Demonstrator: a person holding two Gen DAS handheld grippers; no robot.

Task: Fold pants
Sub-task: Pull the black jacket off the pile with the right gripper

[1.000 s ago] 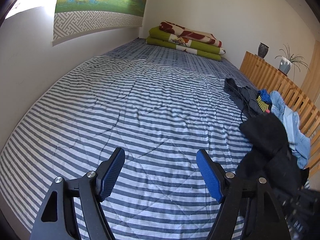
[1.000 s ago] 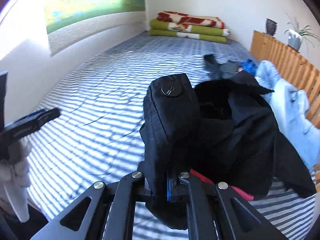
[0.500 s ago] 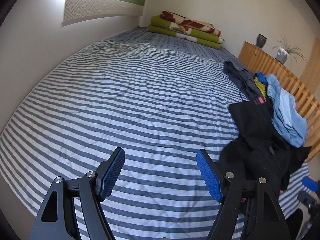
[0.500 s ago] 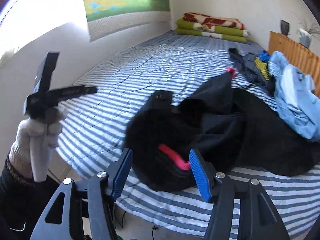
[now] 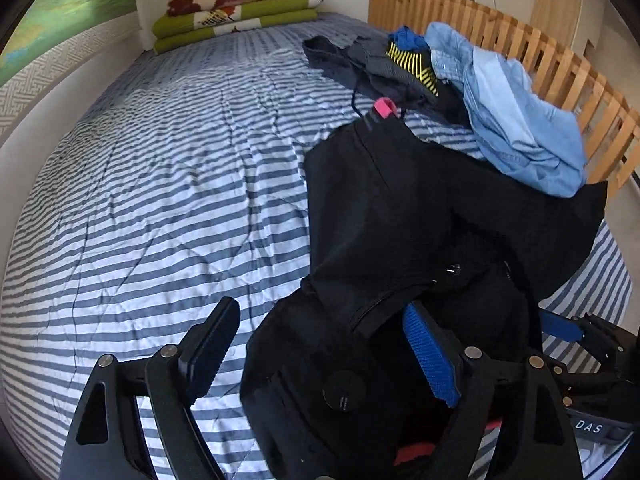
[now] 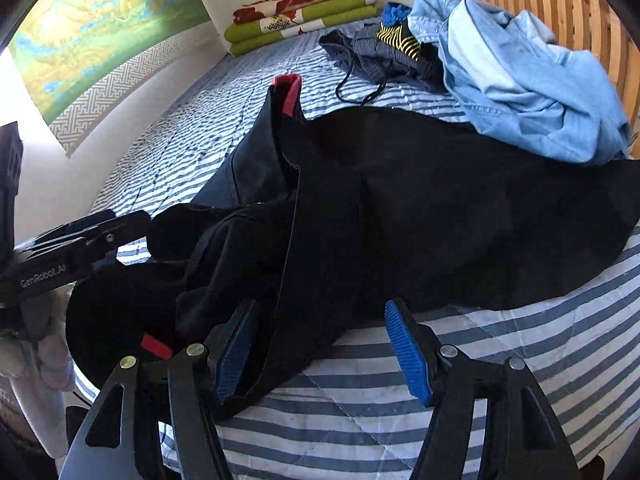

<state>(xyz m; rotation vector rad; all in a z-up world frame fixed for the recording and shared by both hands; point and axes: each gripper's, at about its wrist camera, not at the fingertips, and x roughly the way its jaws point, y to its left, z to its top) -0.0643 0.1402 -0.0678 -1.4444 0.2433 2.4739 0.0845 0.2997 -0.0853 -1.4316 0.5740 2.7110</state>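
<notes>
Striped blue-and-white quilted bedspread [image 5: 160, 208] fills most of both frames, soft, creased, stitched in diamonds. Black pants [image 6: 420, 208] lie crumpled across centre and lower left of the right wrist view, matte heavy cloth, red lining at a cuff [image 6: 286, 92] sticking up upper centre; in the left wrist view the pants [image 5: 400, 208] bunch at lower centre right with a round black button [image 5: 344, 390]. Light blue denim-like garment [image 6: 520, 80] heaped upper right, against slatted wooden rail [image 5: 540, 52]. Dark grey garment with yellow-striped patch [image 5: 412, 64] top centre. Folded green and red-patterned blankets [image 5: 236, 12] stacked at the top. My left gripper [image 5: 320, 352] is spread wide, ribbed blue pads either side of the waistband bunch, gripping nothing. My right gripper [image 6: 320, 352] is also wide apart, left pad touching the pants edge, holding nothing.
</notes>
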